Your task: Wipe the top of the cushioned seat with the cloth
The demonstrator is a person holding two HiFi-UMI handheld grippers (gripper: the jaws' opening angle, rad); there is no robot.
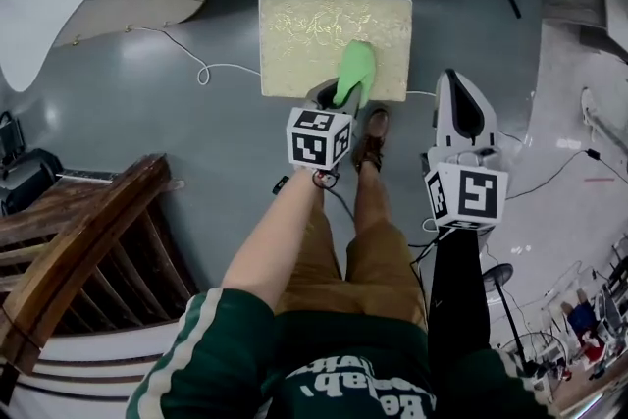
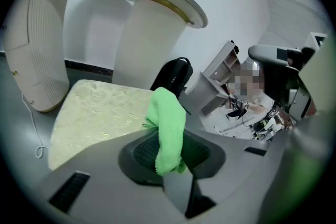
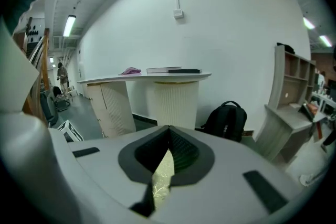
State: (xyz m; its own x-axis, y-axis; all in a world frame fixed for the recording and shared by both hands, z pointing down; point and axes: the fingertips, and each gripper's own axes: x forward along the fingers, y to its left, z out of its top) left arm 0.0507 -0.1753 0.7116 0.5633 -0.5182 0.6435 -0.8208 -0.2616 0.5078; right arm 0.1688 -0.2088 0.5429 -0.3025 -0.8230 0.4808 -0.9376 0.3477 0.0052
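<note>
Cushioned seat [image 1: 294, 44] on grey floor [image 1: 137, 113]

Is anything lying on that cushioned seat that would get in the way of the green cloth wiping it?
Nothing visible does. The green cloth, clamped in the left hand-held gripper, hangs over the cushioned seat at its near edge, and nothing else lies on the seat's top.
</note>
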